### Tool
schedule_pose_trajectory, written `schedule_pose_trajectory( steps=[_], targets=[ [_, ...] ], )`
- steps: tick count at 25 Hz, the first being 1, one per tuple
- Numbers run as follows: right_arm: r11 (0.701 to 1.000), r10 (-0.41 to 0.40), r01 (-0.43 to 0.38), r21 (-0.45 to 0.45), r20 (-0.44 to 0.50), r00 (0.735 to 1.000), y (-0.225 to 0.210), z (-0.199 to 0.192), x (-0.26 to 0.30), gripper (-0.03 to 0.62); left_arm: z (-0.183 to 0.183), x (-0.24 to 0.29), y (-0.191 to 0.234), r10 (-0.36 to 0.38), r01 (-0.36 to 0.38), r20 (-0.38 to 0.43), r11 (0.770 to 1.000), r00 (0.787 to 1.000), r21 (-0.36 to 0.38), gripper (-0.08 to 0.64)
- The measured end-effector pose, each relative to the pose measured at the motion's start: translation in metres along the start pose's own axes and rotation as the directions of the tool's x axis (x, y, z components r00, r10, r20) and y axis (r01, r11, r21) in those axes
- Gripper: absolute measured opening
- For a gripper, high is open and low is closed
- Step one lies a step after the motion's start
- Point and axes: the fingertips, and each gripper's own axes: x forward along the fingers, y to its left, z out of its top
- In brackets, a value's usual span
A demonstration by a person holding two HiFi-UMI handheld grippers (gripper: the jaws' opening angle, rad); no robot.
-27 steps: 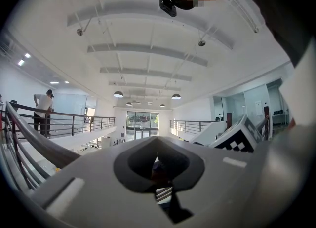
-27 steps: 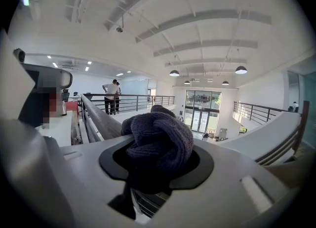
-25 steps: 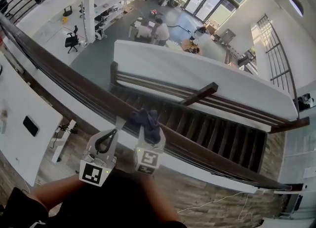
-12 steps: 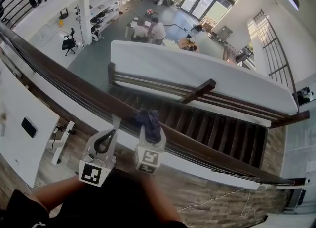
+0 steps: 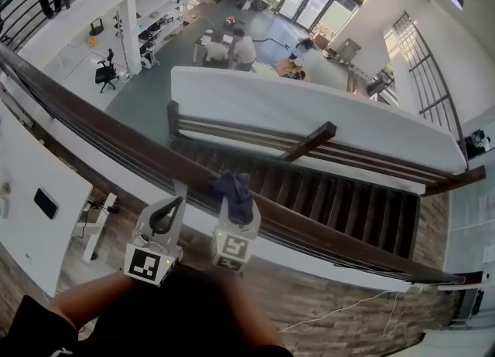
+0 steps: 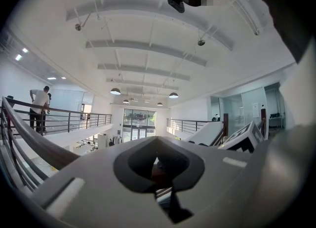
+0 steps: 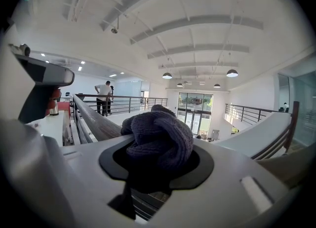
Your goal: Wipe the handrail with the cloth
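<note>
fingers of the right gripper [image 7: 157, 169] are clamped on the bunched dark cloth [image 7: 159, 132], pressed to the handrail [image 5: 116, 144] just past their tips. left gripper [image 6: 158, 164] is closed and empty alongside. wiping step; next probably slide along the rail, keeping contact.

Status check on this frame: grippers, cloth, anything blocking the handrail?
Left gripper shut, empty. Right gripper shut on cloth, bunched, at the handrail. Nothing seen lying on the handrail.
</note>
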Motion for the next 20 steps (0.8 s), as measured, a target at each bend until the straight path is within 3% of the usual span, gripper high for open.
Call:
schedule_pose_trajectory(
  steps=[8,13,20],
  targets=[
    [0.999,-0.040,0.040,0.000,0.118,0.992,-0.001,0.003,-0.003,0.170,-0.008,0.000,0.000,-0.021,0.021,-0.037,1.000,0.999,0.013,0.000],
    [0.994,-0.089,0.100,-0.049,0.190,0.978,-0.007,0.006,-0.010,0.170,-0.011,-0.002,-0.003,-0.039,0.040,-0.048,0.999,0.998,0.018,0.000],
    [0.989,-0.139,0.144,-0.014,0.196,0.971,-0.023,0.003,-0.017,0.170,-0.012,-0.005,-0.006,-0.027,0.028,-0.059,0.999,0.998,0.020,0.000]
  ],
)
